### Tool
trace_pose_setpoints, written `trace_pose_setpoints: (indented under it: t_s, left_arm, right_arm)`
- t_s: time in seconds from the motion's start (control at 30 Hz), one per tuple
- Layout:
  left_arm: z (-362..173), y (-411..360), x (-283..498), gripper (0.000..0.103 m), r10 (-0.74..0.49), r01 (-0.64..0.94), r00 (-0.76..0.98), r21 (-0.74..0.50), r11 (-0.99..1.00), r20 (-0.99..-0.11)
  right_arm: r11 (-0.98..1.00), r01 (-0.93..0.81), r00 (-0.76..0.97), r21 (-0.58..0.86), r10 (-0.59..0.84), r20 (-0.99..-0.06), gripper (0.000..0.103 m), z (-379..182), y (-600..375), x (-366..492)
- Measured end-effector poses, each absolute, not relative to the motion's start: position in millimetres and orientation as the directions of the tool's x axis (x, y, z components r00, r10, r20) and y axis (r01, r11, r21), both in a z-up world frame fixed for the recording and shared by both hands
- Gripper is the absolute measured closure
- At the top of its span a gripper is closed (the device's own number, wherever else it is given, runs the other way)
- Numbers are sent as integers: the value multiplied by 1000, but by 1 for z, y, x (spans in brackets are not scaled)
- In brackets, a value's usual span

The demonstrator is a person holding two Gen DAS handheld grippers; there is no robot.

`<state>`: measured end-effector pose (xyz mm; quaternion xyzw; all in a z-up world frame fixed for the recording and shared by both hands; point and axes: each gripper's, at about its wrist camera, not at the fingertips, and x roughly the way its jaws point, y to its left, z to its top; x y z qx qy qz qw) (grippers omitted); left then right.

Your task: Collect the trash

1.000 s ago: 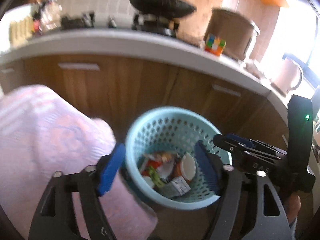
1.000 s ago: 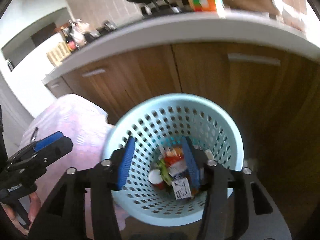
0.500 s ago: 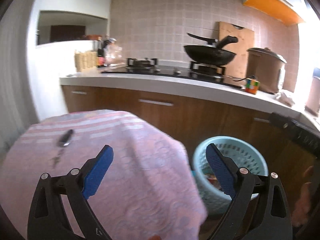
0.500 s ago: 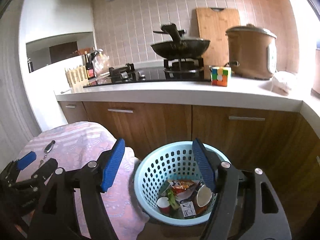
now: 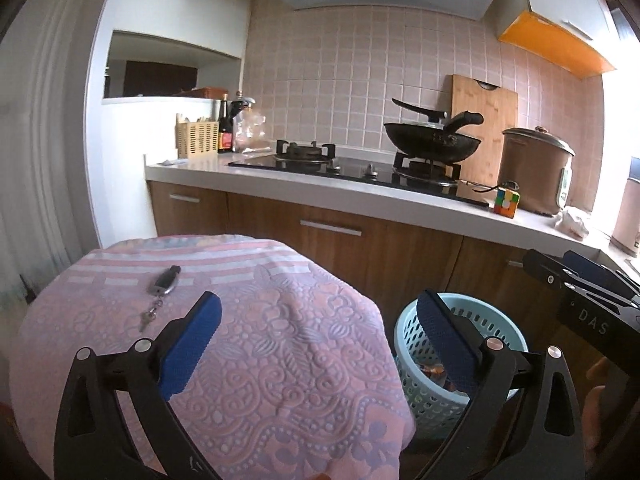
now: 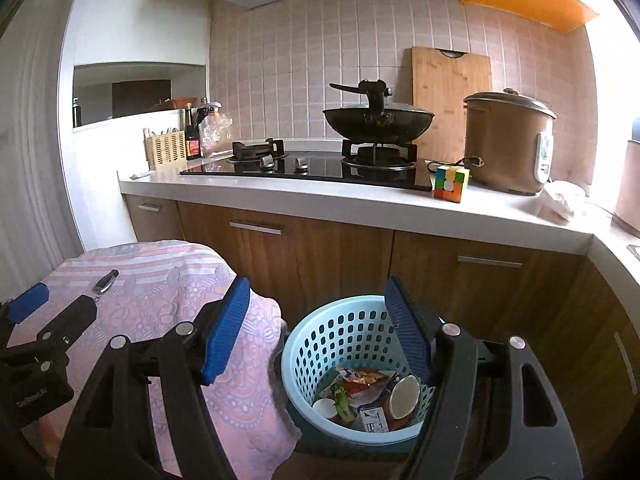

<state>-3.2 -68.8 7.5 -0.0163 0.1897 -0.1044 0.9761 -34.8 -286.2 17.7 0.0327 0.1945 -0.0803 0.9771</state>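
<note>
Perforated plastic basket [image 6: 360,328], embossed cloth table cover [image 5: 256,344], wood-grain cabinets [image 6: 340,252]

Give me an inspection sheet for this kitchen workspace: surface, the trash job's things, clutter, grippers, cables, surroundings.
Surface: round table under a pink patterned tablecloth; no trash seen on it.
Job's things: light blue basket on the floor beside the table, holding trash: cups, wrappers, a small carton.
Clutter: key fob with keys on the cloth.
Grippers: left gripper open, empty, above the table; right gripper open, empty, above the basket.
Cables: a thin dark cord runs from the rice cooker.
Surroundings: countertop with gas hob, wok, cutting board, puzzle cube, utensil holder, bottles.
</note>
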Motion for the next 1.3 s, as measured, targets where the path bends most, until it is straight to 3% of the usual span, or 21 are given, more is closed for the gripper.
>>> trace_pose_setpoints:
  t_s: [1.3]
  left_arm:
    - [11, -65, -15, 8, -192, 183, 902, -61, 981, -387]
  right_arm:
    - [977, 209, 916, 35, -183, -358, 31, 21, -287, -50]
